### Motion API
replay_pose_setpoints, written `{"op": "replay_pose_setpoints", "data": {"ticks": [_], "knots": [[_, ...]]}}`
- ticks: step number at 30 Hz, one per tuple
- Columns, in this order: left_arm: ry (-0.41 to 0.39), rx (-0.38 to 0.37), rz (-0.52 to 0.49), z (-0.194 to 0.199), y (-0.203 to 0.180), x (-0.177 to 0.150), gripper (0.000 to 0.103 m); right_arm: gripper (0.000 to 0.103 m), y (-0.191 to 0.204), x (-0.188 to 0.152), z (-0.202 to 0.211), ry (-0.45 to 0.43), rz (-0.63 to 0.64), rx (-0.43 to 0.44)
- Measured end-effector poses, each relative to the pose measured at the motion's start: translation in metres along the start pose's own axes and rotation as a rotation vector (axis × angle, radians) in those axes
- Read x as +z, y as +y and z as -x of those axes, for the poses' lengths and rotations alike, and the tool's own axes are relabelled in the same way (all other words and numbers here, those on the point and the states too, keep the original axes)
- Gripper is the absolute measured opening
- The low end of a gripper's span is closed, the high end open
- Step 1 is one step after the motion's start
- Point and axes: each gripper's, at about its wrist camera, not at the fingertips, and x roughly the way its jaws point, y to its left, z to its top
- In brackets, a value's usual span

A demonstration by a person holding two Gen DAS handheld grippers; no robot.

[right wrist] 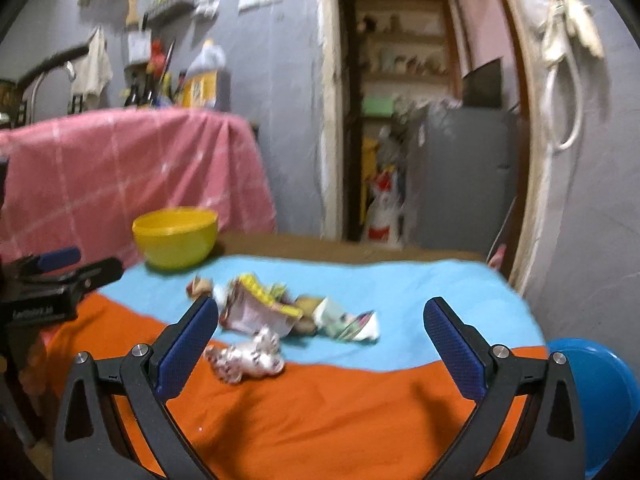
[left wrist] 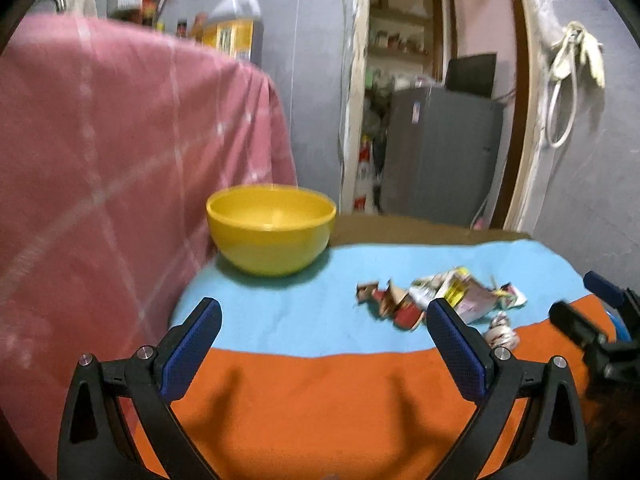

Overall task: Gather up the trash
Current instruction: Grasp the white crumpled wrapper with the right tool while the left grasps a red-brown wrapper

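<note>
Yellow bowl (left wrist: 271,229) sits empty beyond the wrappers (right wrist: 280,312); both grippers (left wrist: 324,344) (right wrist: 322,340) spread wide, holding nothing.

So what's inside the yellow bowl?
The yellow bowl looks empty: the left wrist view shows only bare yellow wall inside. Its very bottom is hidden behind the near rim. The trash wrappers lie outside it on the blue cloth.

I see a table draped in a light blue and orange cloth (left wrist: 312,400). Behind its left edge hangs a pink checked fabric (left wrist: 120,160). Beyond the far edge, a doorway shows a grey refrigerator (left wrist: 440,152).
</note>
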Motion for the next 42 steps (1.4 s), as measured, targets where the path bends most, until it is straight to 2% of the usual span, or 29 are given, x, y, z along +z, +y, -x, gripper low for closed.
{"op": "replay_pose_setpoints", "data": {"ticks": [3,11,14,19,22,24,28,30,35,42], "knots": [[0.083,-0.005,0.025,-0.017,0.006,0.001,0.101,0.103,0.009,-0.004,-0.015,0.077,0.039,0.018],[0.218,-0.023,0.059,-0.042,0.011,-0.003,0.100,0.102,0.025,-0.017,-0.052,0.275,0.117,0.080],[0.244,-0.038,0.064,-0.049,0.011,-0.003,0.100,0.093,0.023,-0.021,-0.059,0.314,0.104,0.106],[0.270,-0.071,0.060,-0.059,0.007,-0.002,0.100,0.080,0.015,-0.016,-0.064,0.319,0.073,0.151],[0.277,-0.091,0.038,-0.064,0.000,0.000,0.100,0.065,0.016,-0.014,-0.068,0.324,0.069,0.168],[0.277,-0.103,0.027,-0.066,-0.004,0.003,0.100,0.047,0.016,-0.012,-0.071,0.333,0.067,0.179],[0.268,-0.121,0.009,-0.073,-0.012,0.010,0.099,0.043,0.012,-0.012,-0.071,0.336,0.051,0.181],[0.267,-0.135,0.008,-0.077,-0.015,0.013,0.095,0.042,0.008,-0.014,-0.070,0.343,0.036,0.176],[0.303,-0.154,0.016,-0.096,-0.021,0.017,0.070,0.042,0.005,-0.017,-0.072,0.362,0.019,0.174],[0.307,-0.187,0.007,-0.096,-0.024,0.019,0.043,0.042,0.006,-0.017,-0.072,0.362,0.018,0.174]]}}
